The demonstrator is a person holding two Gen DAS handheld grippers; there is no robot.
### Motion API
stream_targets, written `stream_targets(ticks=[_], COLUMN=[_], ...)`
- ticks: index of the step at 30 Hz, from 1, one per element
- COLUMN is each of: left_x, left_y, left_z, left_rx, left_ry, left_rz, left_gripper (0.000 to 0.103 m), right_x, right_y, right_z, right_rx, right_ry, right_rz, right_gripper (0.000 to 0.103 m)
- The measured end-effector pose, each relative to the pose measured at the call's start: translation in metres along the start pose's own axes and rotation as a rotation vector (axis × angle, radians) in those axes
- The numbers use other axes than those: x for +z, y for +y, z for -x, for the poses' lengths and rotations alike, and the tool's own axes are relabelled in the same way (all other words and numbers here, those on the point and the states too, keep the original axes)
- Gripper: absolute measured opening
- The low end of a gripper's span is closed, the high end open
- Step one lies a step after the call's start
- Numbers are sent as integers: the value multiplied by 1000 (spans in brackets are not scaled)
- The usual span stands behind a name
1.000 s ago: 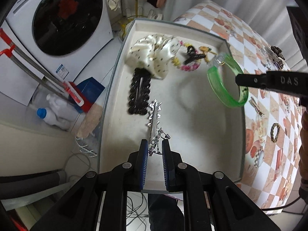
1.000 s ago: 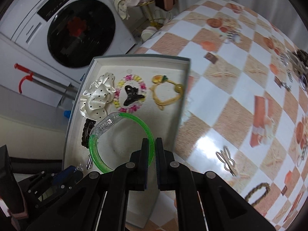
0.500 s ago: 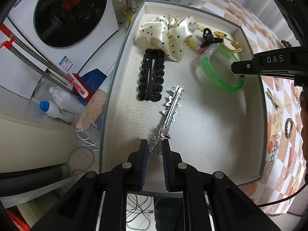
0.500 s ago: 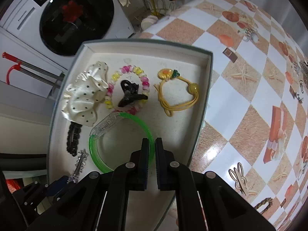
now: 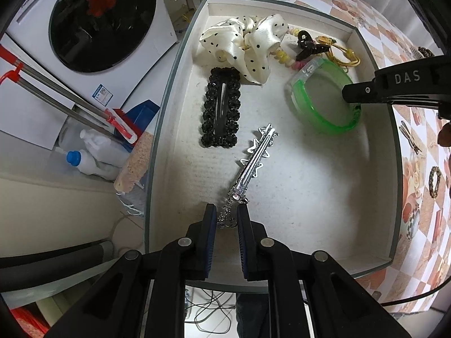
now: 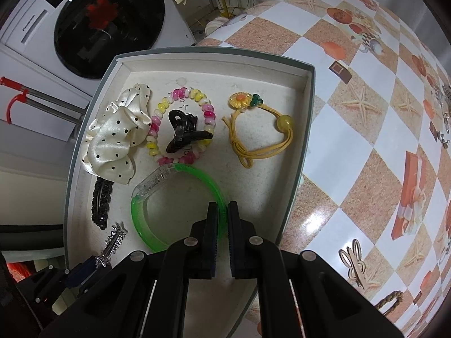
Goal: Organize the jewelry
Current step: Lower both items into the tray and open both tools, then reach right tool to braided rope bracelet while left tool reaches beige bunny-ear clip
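A white tray (image 5: 163, 129) with a grey rim holds the jewelry. My left gripper (image 5: 227, 219) points straight down, shut on the dangling end of a silver star hair clip (image 5: 258, 152). The rest of the clip lies on the tray floor. My right gripper (image 6: 222, 217) is shut on the rim of a green bangle (image 6: 141, 225), which rests in the tray beside its right wall. In the left wrist view the right gripper (image 5: 351, 94) reaches in from the right over the green bangle (image 5: 304, 104). The left gripper (image 6: 84, 267) shows at the lower left of the right wrist view.
In the tray lie a cream dotted scrunchie (image 5: 242, 45), a black beaded barrette (image 5: 221, 109), a pink-yellow bead bracelet (image 6: 183, 124), a black claw clip (image 6: 183, 132) and a yellow hair tie (image 6: 262, 129). A washing machine (image 5: 98, 19) and bottles (image 5: 93, 155) are left. More pieces lie on the checkered cloth (image 6: 366, 140).
Both grippers have come down into the tray. The silver clip, hanging from the left gripper before, now lies along the tray floor. The green bangle has sunk with the right gripper.
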State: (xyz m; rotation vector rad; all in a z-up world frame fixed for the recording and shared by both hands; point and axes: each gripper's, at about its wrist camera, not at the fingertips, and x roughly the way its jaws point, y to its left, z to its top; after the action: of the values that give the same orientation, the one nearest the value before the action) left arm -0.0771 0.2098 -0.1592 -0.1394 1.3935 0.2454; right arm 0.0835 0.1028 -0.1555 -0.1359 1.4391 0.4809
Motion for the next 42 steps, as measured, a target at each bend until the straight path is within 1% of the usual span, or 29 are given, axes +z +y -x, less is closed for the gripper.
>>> stream_targets(ticks=[2,3,4,5,6,7,11,13,15,18,20,24,27,33,34,35,36,38,42], left_x=[1,1,1,1,1,2,6,9,12,18,24,35,43,56,57,59,60,63,70], left_y=[-1,-2,-3,-2,-3,-4,-10,-13,-18,-30,-40,-66,-87,-135,-142,-151,-159,-171,-191], left_z=[2,4,6,8,14,16,20,23,28,34,37,48,53,61,61,60,60,58,51], left_rx=[2,8,11,18,8,10,21,22,22,21,16,-11,-32,-89,-97,-106,-114,-132,-166], left_ry=[-1,-3,-6,-20,-46,-48,-47,-54,-66,-83,-93,-119,-139,-154,-155,-153,-148,-134,-93], left_rz=[-4,-9,-10,-7,-7,-16,-42,-52,-66,-102,-129,-198,-255,-356,-369,-383,-391,-393,-367], left_gripper=[21,42,83,94,95,95,95,95,95,95,95,95,95,95,95,95,95,95,95], right_x=[0,-1,-1,-2,-2,-3,-5,-8,-15,-26,-37,-62,-88,-134,-141,-147,-154,-165,-181], right_y=[-2,-5,-6,-7,-9,-10,-16,-23,-31,-52,-64,-101,-131,-179,-185,-191,-197,-205,-215], right_z=[2,4,6,8,12,16,34,44,55,70,79,93,103,104,104,103,103,102,97], right_rx=[12,17,24,32,40,48,81,93,97,95,84,44,15,-38,-46,-51,-55,-61,-64], right_ry=[-3,-5,-7,-8,-12,-20,-60,-80,-111,-140,-153,-168,-166,-140,-135,-131,-129,-131,-123], right_rz=[-5,-7,-11,-16,-23,-29,-45,-62,-83,-137,-180,-286,-380,-546,-573,-593,-616,-655,-713], right_gripper=[9,10,12,21,33,38,40,43,50,56,62,63,63,63,65,73,79,79,79])
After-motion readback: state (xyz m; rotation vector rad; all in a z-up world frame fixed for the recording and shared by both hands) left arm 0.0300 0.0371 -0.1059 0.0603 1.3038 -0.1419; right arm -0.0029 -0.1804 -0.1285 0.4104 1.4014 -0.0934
